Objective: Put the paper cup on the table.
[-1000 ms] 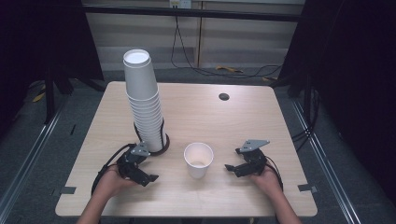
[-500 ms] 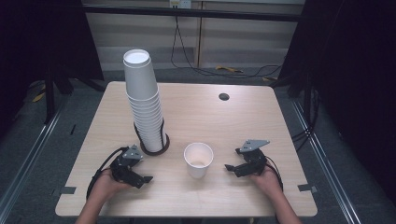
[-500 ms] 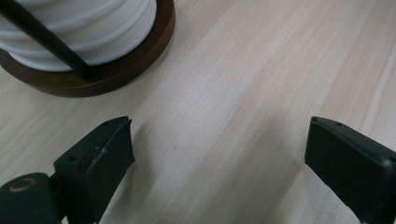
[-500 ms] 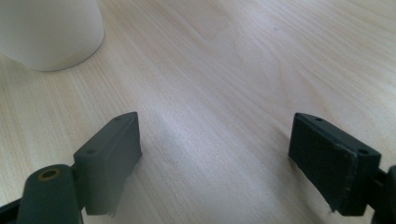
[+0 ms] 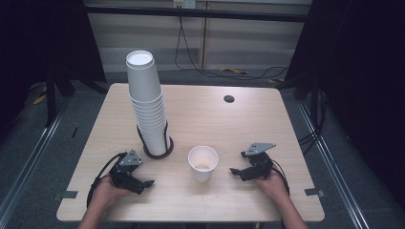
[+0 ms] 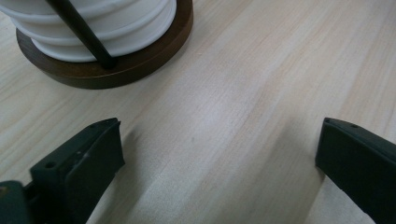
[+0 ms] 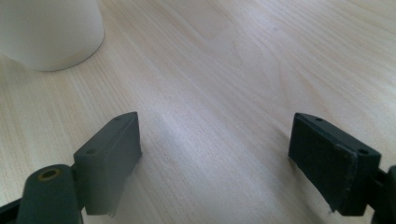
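A tall stack of white paper cups (image 5: 147, 105) stands in a dark round wooden holder (image 5: 158, 153) at the table's left middle. One single white cup (image 5: 203, 163) stands upright near the front centre. My left gripper (image 5: 147, 183) rests low on the table in front of the holder. Its jaws have just been opening and stand wide apart with only bare wood between them (image 6: 219, 149). The holder's base (image 6: 116, 70) lies ahead on its left. My right gripper (image 5: 236, 171) sits right of the single cup, open and empty (image 7: 215, 140), with the cup's foot (image 7: 46, 32) at its upper left.
The light wooden table (image 5: 215, 119) has a small dark round hole (image 5: 229, 98) near its far right. Black cables trail from both grippers toward the front edge. Dark curtains and floor cables lie beyond the table.
My left gripper has slid a little to the left and toward the near edge, sinking lower. The right gripper and both cup groups have stayed where they were.
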